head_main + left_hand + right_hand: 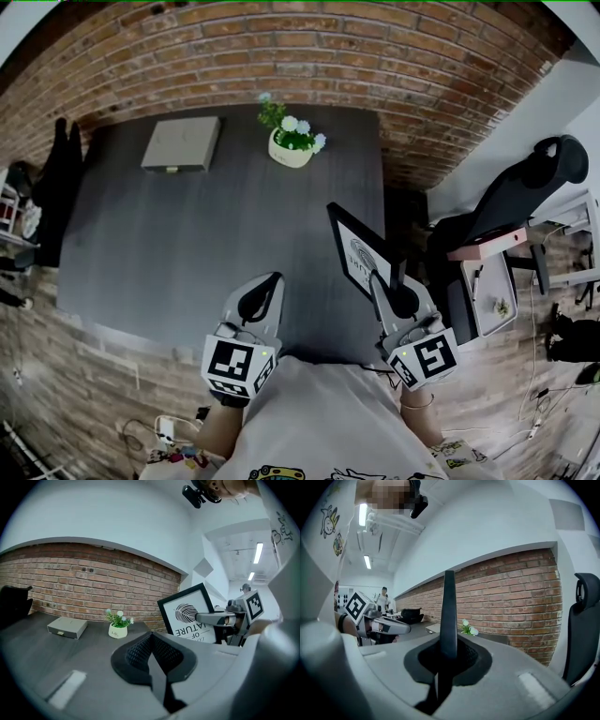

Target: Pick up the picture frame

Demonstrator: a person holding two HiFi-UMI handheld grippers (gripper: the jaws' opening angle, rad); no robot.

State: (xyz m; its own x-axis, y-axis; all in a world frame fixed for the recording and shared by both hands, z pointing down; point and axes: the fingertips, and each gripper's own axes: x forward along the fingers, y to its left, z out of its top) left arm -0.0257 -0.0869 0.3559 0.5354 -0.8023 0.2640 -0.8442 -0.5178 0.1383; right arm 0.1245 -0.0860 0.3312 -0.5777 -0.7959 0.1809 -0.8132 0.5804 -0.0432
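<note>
The picture frame [357,251], black-edged with a white print, stands upright over the dark table's [187,244] right front part. My right gripper [386,285] is shut on its lower edge. In the right gripper view the frame [449,611] shows edge-on as a thin dark bar that rises from between the jaws of the gripper [445,660]. The left gripper view shows the frame's face [187,607] with the right gripper [211,618] clamped on it. My left gripper [270,283] hangs over the table's front edge, left of the frame and apart from it, shut with nothing held [151,644].
A white pot of flowers [292,141] and a flat grey box [181,143] sit at the table's far side by the brick wall [309,56]. A black office chair [525,187] and a small side stand [487,291] are to the right of the table.
</note>
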